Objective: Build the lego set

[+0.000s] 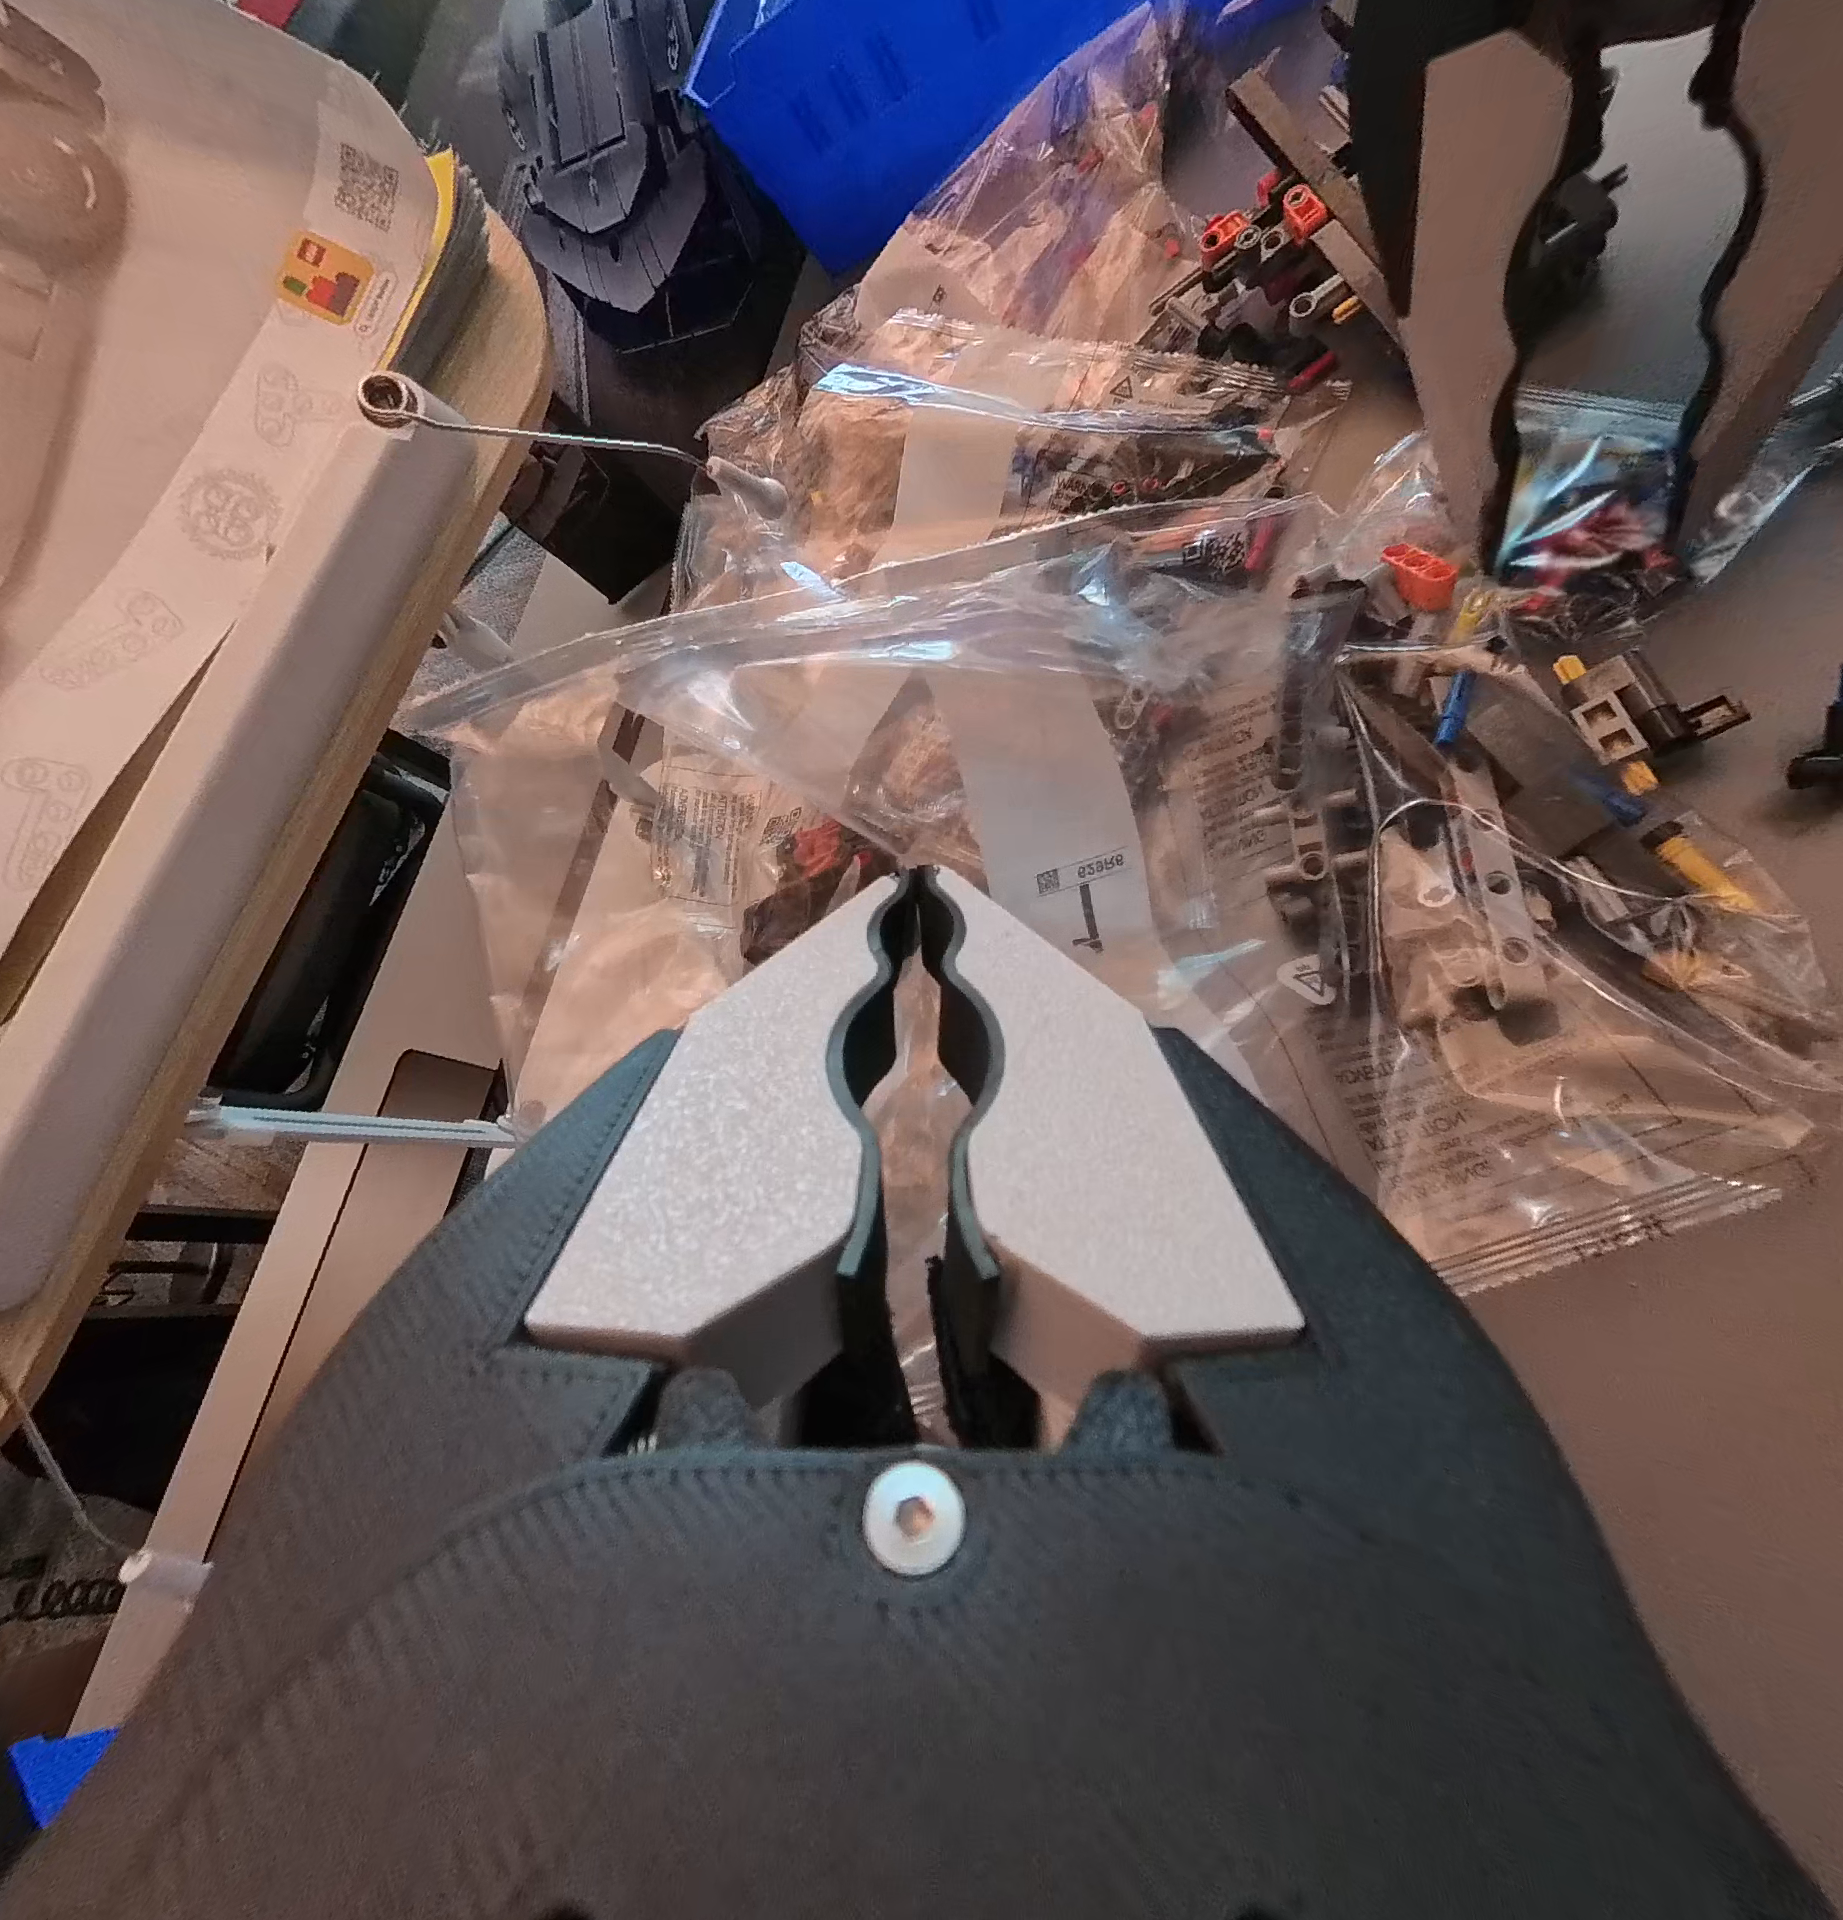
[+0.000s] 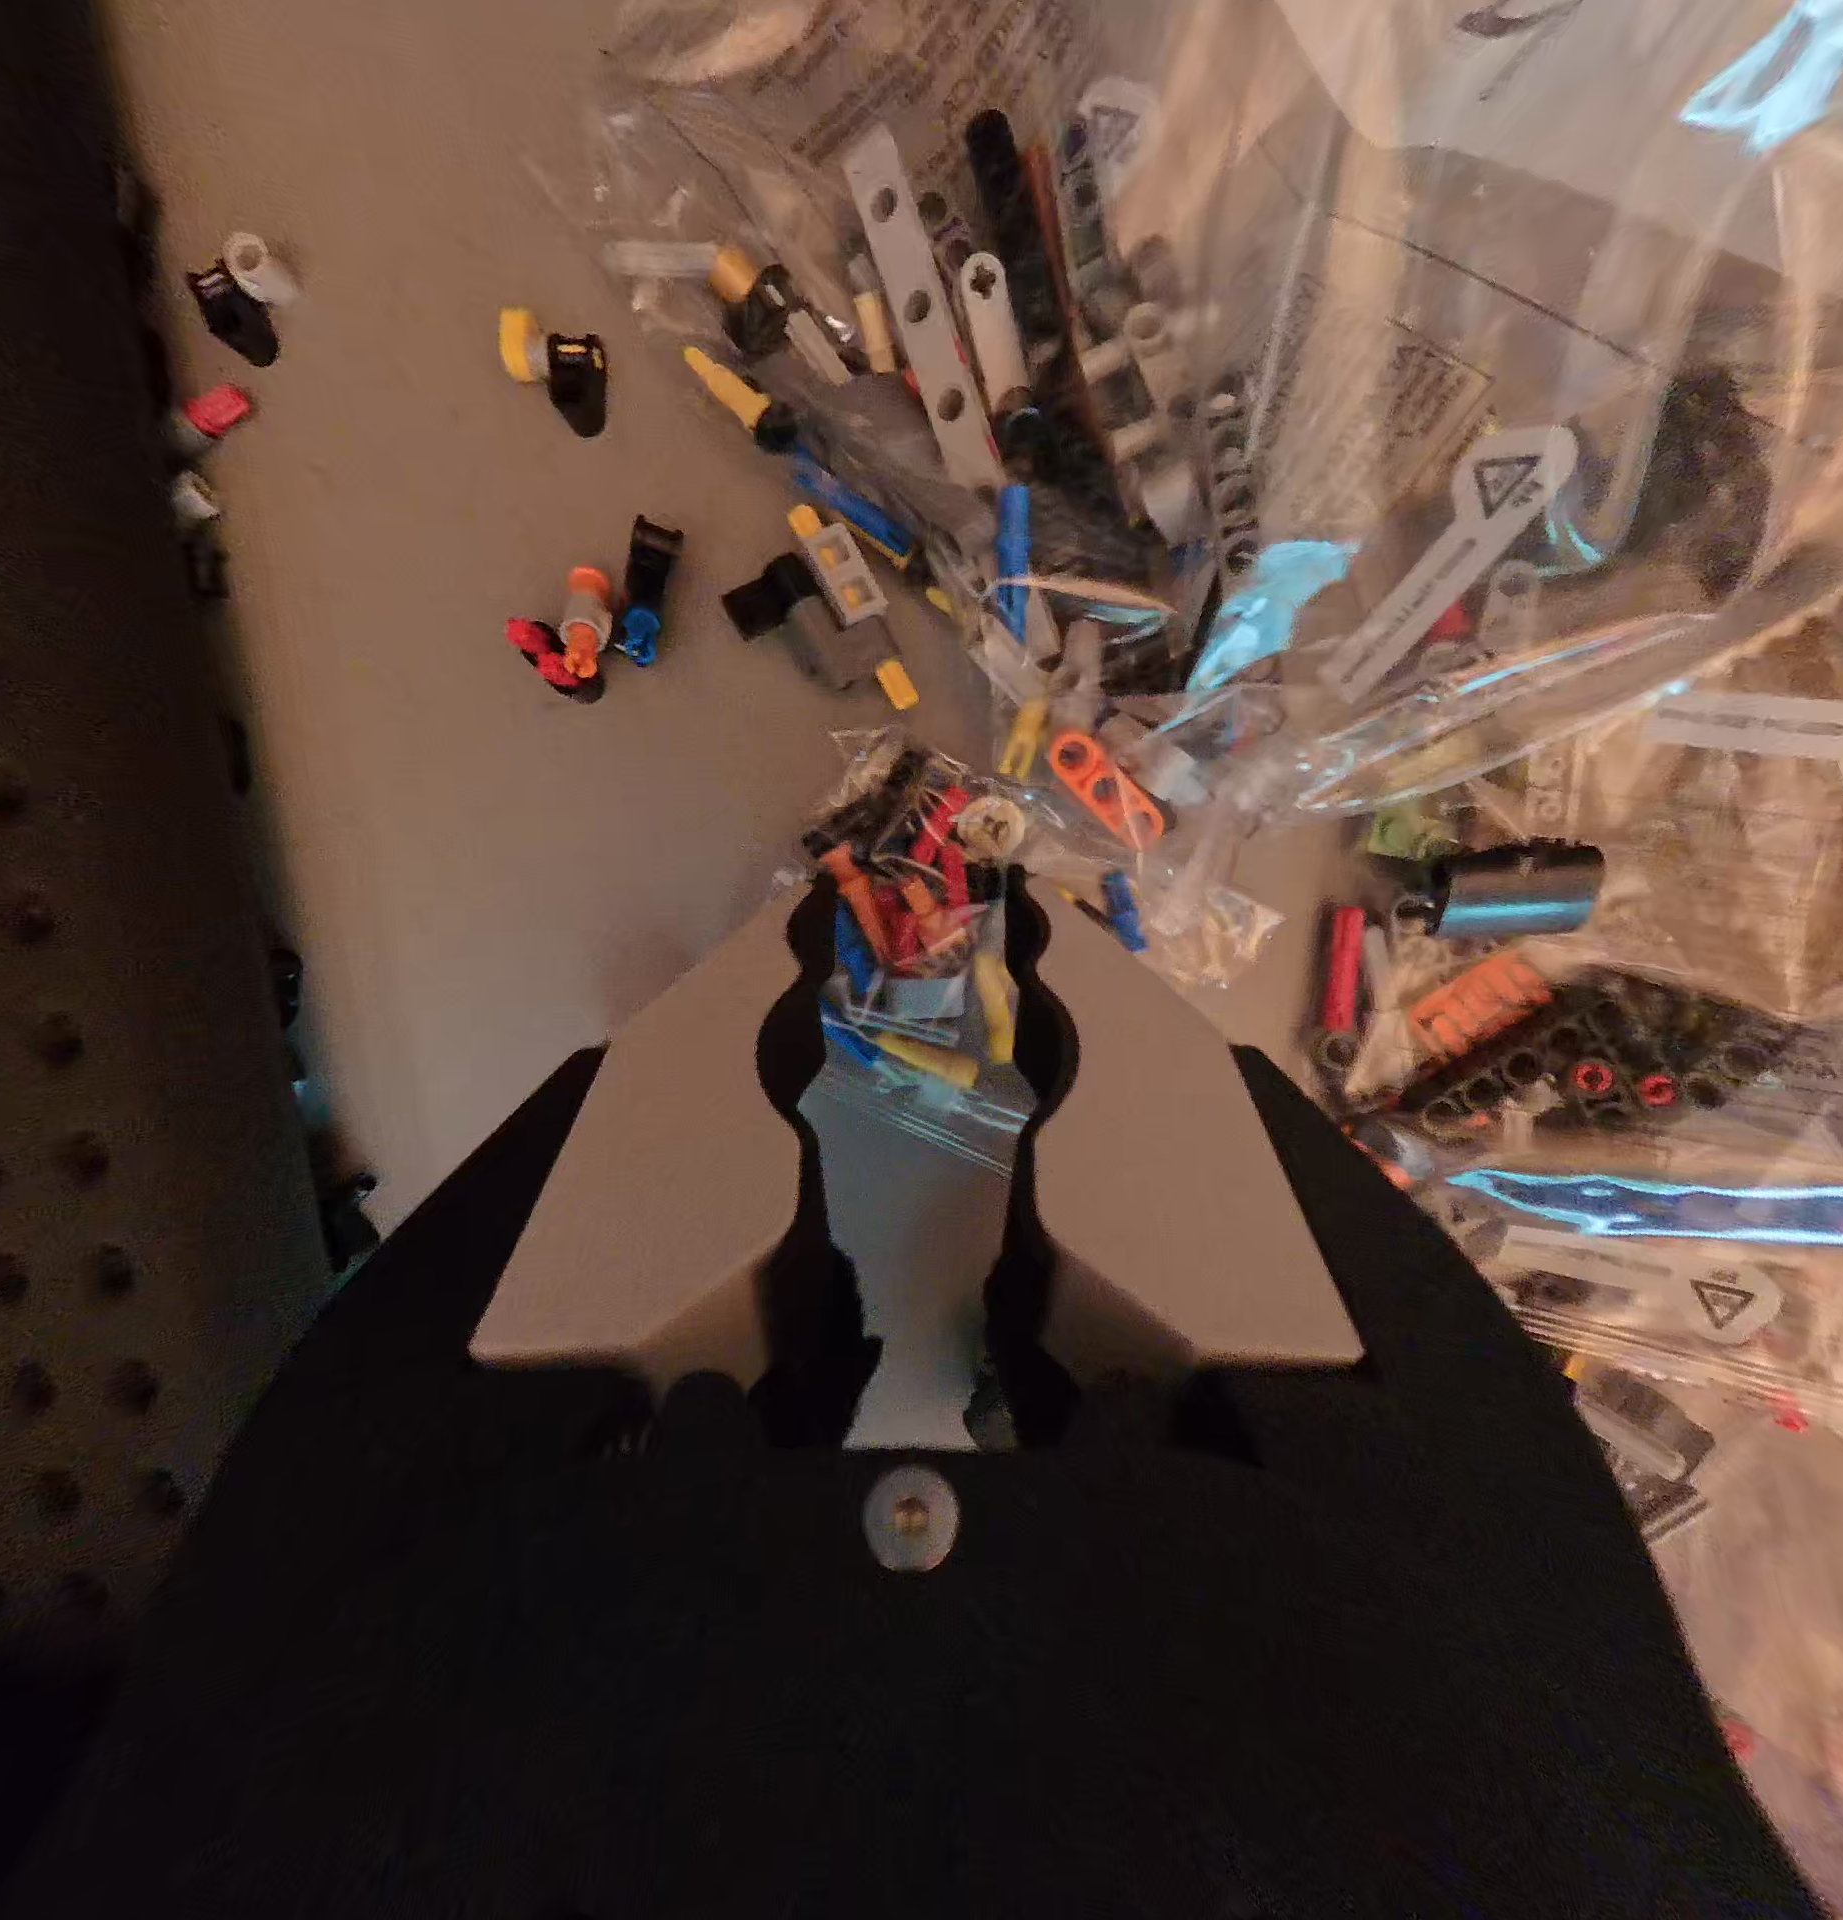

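we read the left gripper [image 1: 915, 883] as having its fingers together at the tips, and a fold of the large clear bag [image 1: 792, 665] meets those tips; it looks pinched, though the film is too glassy to be sure. this bag drapes up and away to the far left, over a heap of other printed bags on the table [image 1: 1623, 1455]. the right gripper [image 2: 915, 883] has its fingers apart, with a small bag of pins [image 2: 912, 935] lying between and just beyond the tips; we cannot tell whether either finger touches it. in the left wrist view the right gripper shows at far right, pointed down into the heap. handling judgement: the bags are light, limp and slippery, so film will slide out of a shallow pinch; take hold at a crimped seam or a gathered fold, not on a taut face. the small bag is lumpy with hard pins and should sit well between the scalloped fingers if gripped across its filled middle. loose pieces [image 2: 584, 623] lie scattered on bare table to the near left of the heap, well apart from both grippers; they are tiny, rigid and likely to skid. a grey beam [image 2: 922, 312] rests inside a farther bag.
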Available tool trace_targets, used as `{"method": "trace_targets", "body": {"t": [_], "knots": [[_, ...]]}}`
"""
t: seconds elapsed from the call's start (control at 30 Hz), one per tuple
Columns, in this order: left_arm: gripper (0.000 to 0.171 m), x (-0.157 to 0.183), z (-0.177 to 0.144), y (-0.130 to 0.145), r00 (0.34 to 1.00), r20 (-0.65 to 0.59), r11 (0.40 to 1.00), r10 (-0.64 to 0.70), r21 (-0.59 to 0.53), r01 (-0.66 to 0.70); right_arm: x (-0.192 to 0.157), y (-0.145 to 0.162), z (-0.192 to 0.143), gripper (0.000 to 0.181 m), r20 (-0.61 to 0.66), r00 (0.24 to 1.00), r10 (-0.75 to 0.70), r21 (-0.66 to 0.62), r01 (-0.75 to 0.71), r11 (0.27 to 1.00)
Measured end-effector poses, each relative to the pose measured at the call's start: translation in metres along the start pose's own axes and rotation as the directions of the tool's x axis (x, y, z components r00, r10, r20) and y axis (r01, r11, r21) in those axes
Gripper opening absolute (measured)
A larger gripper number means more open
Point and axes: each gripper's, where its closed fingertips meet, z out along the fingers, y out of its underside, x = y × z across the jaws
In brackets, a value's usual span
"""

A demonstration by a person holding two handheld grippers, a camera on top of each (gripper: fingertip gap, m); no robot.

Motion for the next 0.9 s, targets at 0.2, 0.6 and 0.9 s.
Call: {"method": "trace_targets", "body": {"t": [0.2,0.6,0.9], "knots": [[0.0,0.0,0.0,-0.001,1.0,0.0,1.0,0.0,0.002,0.0,0.01,0.018,-0.013,0.024,-0.038,0.997,0.065,-0.045,-0.067,0.997],[0.0,-0.002,-0.001,-0.002,1.0,0.01,1.0,0.0,0.003,0.0,0.032,-0.016,-0.013,0.021,-0.197,0.98,-0.015,0.033,0.022,0.999],[0.0,-0.003,-0.001,-0.001,1.0,0.015,1.0,-0.002,0.0,0.002,0.015,-0.029,-0.012,0.017,-0.12,0.991,-0.057,0.095,0.069,0.993]]}}
